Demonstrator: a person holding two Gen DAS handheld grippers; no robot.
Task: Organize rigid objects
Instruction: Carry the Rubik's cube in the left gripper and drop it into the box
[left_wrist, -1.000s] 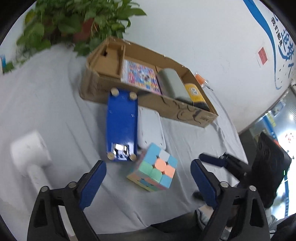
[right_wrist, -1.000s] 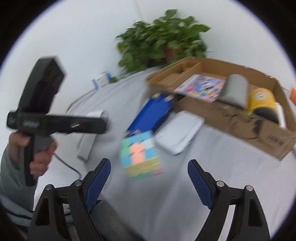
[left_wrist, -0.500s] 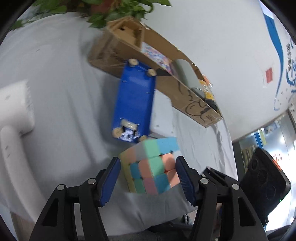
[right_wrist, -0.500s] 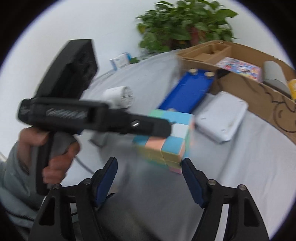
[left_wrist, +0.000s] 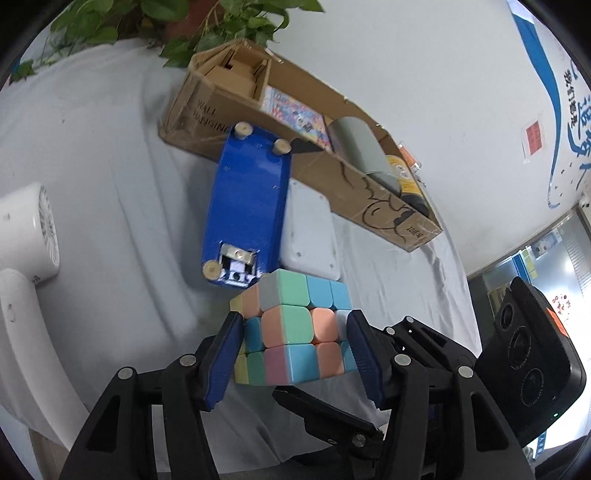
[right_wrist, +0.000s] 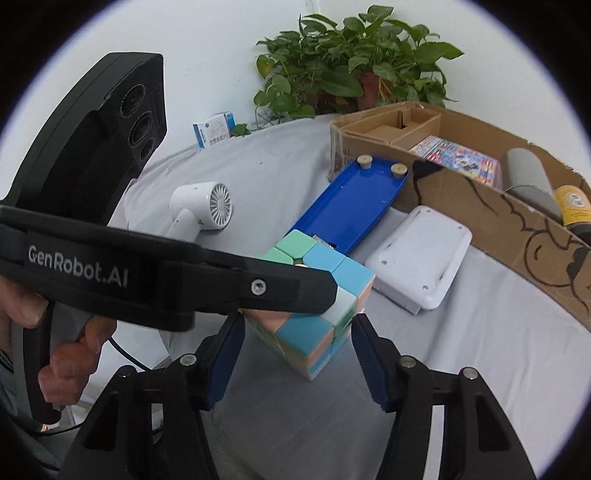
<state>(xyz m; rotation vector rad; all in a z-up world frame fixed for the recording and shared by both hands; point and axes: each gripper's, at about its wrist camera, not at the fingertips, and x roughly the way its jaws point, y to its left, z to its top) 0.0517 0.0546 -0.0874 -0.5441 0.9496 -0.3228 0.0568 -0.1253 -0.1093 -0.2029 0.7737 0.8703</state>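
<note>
A pastel puzzle cube (left_wrist: 291, 332) sits near the front of the grey cloth. My left gripper (left_wrist: 293, 354) has its blue pads against the cube's two sides. In the right wrist view the cube (right_wrist: 321, 314) lies between my right gripper (right_wrist: 297, 354) pads too, with the left gripper's arm across its top. A blue tray (left_wrist: 247, 218) lies upside down beside a white flat device (left_wrist: 308, 232). Behind them is a long cardboard box (left_wrist: 288, 162) holding a colourful book (left_wrist: 295, 114), a grey cylinder (left_wrist: 362, 151) and a yellow-topped bottle (left_wrist: 404, 177).
A white hair dryer (left_wrist: 26, 251) lies at the left on the cloth; it also shows in the right wrist view (right_wrist: 201, 210). A potted plant (right_wrist: 351, 70) stands behind the box. A small blue-white carton (right_wrist: 214, 129) sits at the back by the wall.
Both grippers moved in on the cube and narrowed. The left gripper's pads closed onto its sides; the right gripper came up around it from the other side.
</note>
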